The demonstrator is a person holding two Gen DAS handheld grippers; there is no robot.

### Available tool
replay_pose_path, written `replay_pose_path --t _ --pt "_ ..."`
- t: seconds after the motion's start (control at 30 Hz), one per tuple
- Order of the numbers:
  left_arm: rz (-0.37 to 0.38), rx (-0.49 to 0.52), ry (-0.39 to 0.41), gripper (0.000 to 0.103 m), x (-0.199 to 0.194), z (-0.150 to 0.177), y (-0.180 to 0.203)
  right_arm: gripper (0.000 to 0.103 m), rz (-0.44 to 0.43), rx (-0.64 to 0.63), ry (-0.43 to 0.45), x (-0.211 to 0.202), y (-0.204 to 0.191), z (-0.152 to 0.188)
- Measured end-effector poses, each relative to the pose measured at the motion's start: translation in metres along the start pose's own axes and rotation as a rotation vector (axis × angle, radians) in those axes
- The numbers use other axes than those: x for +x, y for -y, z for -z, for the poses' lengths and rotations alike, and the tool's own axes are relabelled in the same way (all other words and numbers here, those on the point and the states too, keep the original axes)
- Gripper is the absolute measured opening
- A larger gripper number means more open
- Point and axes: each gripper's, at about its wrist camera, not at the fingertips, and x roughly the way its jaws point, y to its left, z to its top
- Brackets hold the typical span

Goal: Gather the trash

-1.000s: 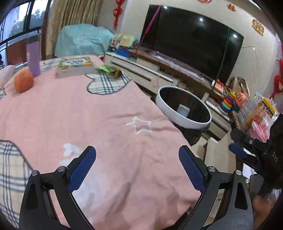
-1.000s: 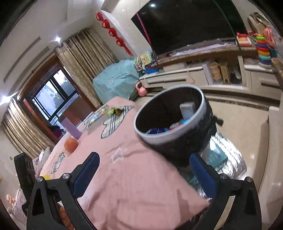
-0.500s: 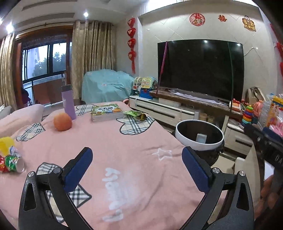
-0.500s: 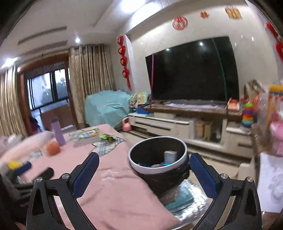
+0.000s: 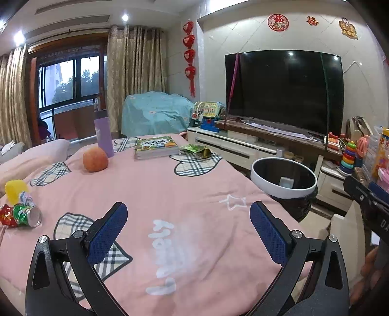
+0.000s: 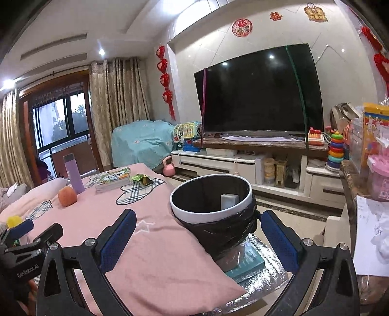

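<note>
Hovering over pink blanket [image 5: 170,184]: left gripper [image 5: 188,233] & right gripper [image 6: 198,240] both spread wide, empty; white-rimmed black-bagged bin [image 6: 214,211] beside.

A: Typical living room. A big black curved TV [image 6: 261,93] fills the right half of the frame, on a brown-topped white low cabinet [image 6: 243,160] against a pale tiled wall [image 6: 345,73].

B: And on the left?

A: A dark wood-framed window [image 5: 65,80] with beige patterned curtains [image 5: 136,80], trees outside. Recessed ceiling spotlights [image 5: 125,17] are on. Red hanging knot ornaments [image 5: 189,53] run down the wall at upper centre, with a teal sheet-covered armchair [image 5: 155,113] below them.
</note>
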Motion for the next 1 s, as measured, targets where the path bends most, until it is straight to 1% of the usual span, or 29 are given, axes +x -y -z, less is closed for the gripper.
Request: replay_pose_path --t 0.13,0.47,1.0 --pt "-0.001 -0.005 0.015 0.103 -0.005 0.0 -0.001 0.103 0.007 -0.007 0.013 -0.004 -0.003 0.002" --pt "-0.013 -0.006 0.029 0.103 -0.007 0.0 -0.002 0.103 0.032 -0.005 -0.019 0.003 0.0 0.004" --pt "-0.036 0.006 0.045 0.103 -0.012 0.0 -0.001 0.103 0.002 0.003 -0.017 0.0 0.0 0.005"
